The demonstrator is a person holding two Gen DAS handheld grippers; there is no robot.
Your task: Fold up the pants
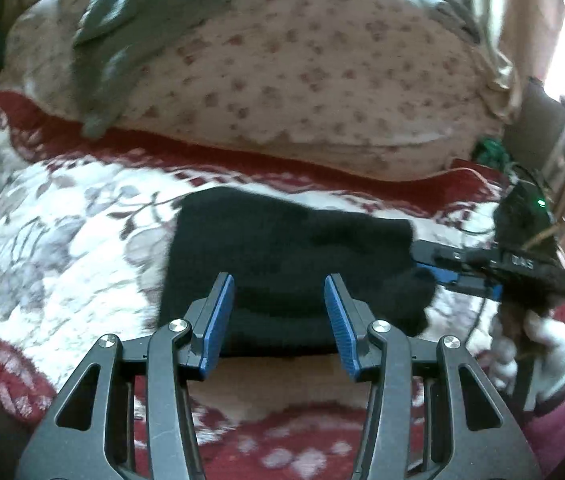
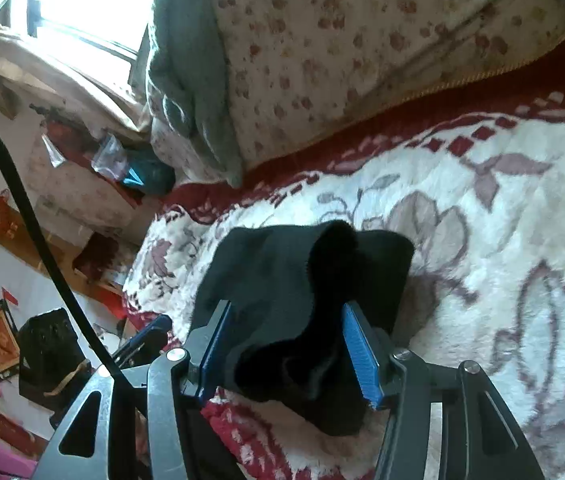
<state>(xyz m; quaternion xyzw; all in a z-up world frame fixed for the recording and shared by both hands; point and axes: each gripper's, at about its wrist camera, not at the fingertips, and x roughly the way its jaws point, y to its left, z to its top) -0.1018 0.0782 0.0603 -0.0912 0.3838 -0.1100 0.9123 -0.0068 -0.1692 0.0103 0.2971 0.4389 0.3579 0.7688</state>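
The black pants [image 1: 282,256] lie folded into a compact block on the red and white floral blanket [image 1: 62,220]. My left gripper [image 1: 279,294] is open just above the block's near edge, its blue pads either side of the cloth without pinching it. In the right wrist view the pants [image 2: 282,272] show a loose raised flap running between my right gripper's [image 2: 286,320] open fingers; the pads stand apart from it. The right gripper also shows in the left wrist view [image 1: 478,272] at the block's right end, held by a white-gloved hand [image 1: 538,364].
A large flowered pillow [image 1: 322,80] with a grey-green cloth [image 1: 114,40] over it lies behind the pants. A black cable [image 2: 34,220] hangs at the left. Beside the bed are a black box [image 2: 46,356], clutter and a bright window [image 2: 94,4].
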